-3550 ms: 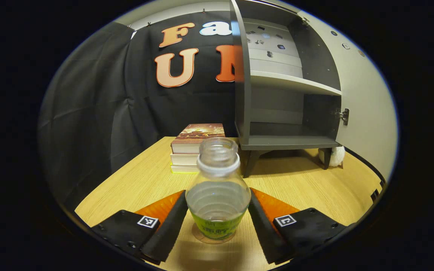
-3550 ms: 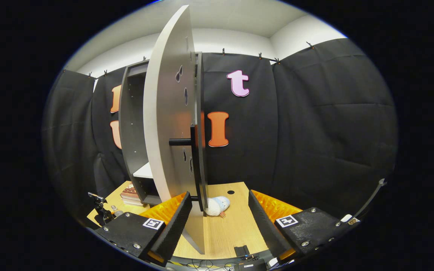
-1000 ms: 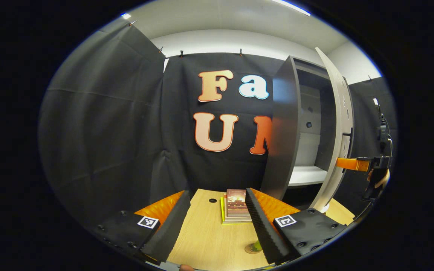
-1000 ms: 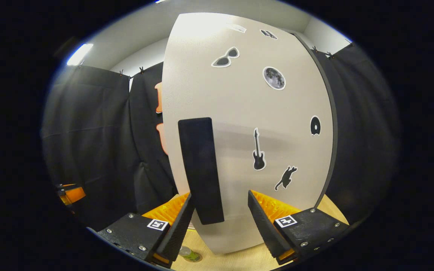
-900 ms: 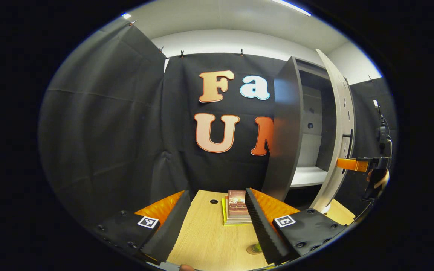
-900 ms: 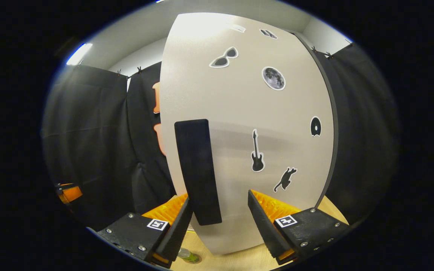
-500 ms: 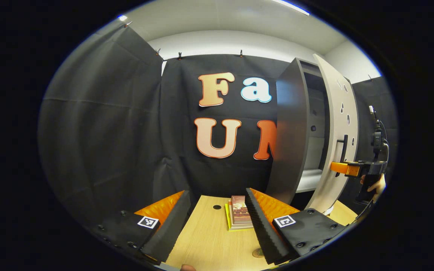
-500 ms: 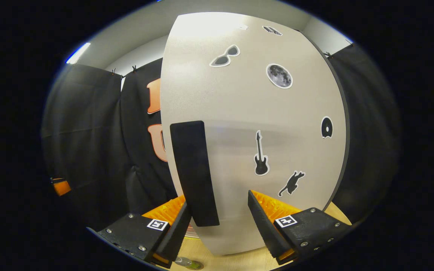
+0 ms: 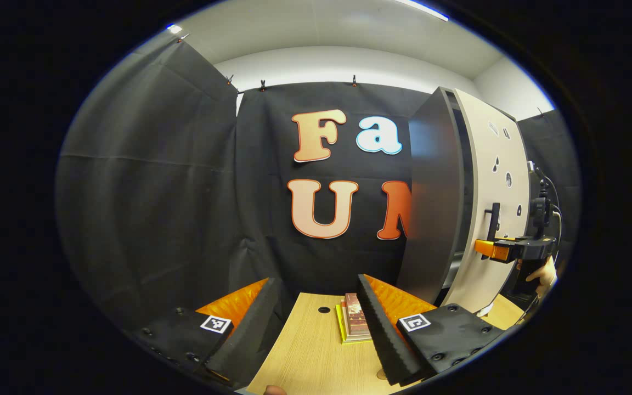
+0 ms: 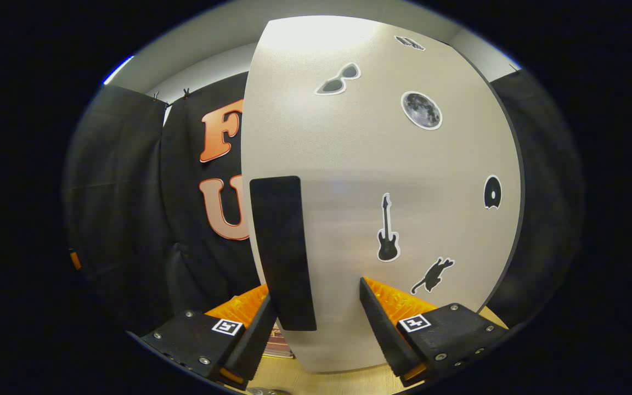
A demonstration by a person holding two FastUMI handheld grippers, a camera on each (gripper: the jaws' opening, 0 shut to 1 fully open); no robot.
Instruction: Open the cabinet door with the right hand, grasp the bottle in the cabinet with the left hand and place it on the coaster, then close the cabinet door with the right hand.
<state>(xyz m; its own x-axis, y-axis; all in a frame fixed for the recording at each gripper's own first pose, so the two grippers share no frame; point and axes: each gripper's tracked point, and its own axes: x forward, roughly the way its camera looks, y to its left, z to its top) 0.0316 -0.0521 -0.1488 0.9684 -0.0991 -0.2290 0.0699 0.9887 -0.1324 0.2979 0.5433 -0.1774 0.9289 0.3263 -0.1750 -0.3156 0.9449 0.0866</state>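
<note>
Cabinet door (image 10: pixel 371 181) nearly flush with the cabinet (image 9: pixel 436 197), only a thin gap at its handle edge. Right gripper (image 10: pixel 316 323) up against the door's pale face, fingers spread, black bar handle (image 10: pixel 282 249) just left of centre between them; contact with the panel can't be confirmed. Stickers on the door: sunglasses, moon, guitar, cat, disc. From the left gripper view, that gripper (image 9: pixel 505 248) sits at the door front with a hand (image 9: pixel 538 272) behind it. Left gripper (image 9: pixel 316 329) open, holding nothing, over the wooden table (image 9: pixel 305 356). Book stack (image 9: pixel 353 323) lies ahead. Coaster (image 9: pixel 382 374) edge peeks beside the right finger; bottle hidden
</note>
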